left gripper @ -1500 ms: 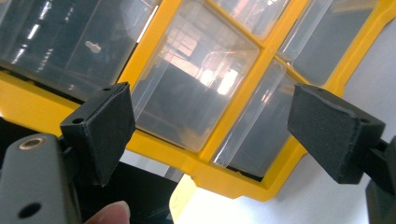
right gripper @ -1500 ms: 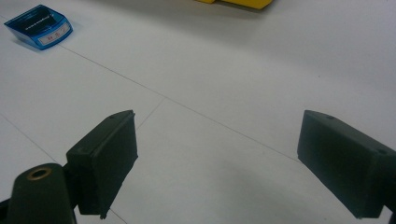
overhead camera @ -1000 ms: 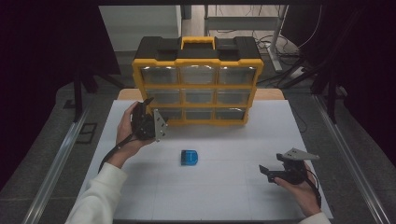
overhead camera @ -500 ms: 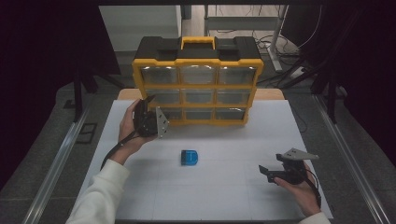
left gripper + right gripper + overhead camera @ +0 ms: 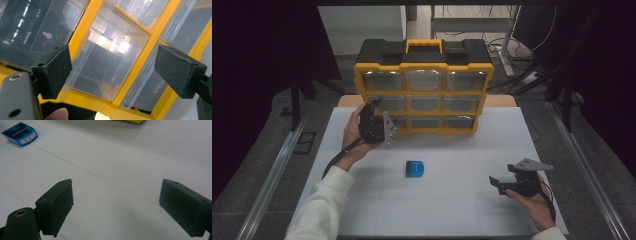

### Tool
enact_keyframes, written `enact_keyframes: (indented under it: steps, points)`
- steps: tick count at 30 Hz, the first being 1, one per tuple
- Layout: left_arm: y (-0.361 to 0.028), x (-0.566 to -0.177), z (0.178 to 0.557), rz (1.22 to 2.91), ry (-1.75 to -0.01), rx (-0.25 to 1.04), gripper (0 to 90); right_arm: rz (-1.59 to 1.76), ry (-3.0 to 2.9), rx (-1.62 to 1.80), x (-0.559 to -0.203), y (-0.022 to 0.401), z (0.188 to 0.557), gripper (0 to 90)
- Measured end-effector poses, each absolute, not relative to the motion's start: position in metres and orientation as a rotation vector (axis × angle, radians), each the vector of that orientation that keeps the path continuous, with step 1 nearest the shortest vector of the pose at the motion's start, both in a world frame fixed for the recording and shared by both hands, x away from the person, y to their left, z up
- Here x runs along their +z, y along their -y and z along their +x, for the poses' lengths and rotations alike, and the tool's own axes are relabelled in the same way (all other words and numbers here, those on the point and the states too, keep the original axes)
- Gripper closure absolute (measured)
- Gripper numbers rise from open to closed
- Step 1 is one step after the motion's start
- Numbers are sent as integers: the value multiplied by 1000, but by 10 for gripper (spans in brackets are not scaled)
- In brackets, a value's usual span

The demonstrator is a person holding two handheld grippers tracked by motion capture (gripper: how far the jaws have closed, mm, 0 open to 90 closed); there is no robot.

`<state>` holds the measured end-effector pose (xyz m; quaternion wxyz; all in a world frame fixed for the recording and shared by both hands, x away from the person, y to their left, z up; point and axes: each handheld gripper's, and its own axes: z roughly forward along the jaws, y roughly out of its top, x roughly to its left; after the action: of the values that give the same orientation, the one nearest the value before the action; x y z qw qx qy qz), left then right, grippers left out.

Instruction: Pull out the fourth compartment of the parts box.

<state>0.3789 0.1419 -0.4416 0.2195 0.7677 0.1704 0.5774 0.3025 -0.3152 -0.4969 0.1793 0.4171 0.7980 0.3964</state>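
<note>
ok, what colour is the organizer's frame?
Yellow, with a black top and clear drawers. The organizer shows best in the high view.

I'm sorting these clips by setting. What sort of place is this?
Probably a lab or workshop recording bench: a white table with a yellow drawer organiser, dark curtains around, and cables on the floor behind.

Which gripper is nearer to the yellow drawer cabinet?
Left. The left gripper is open at the yellow drawer cabinet front, facing its drawers; the right gripper rests far off on the table.
</note>
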Motion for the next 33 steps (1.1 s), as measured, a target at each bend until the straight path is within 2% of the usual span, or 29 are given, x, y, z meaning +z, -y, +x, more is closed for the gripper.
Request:
enact_keyframes:
  steps: [19,28,33]
  points:
    - [-140,-444,399,2153,-477,1631,146,1165,-2260,1131,-496,315,302,123]
    - [-142,-447,404,2157,-485,1683,156,1166,-2261,1129,-496,314,302,123]
    - [-139,-452,407,2173,-470,1754,146,1166,-2262,1130,-496,314,302,123]
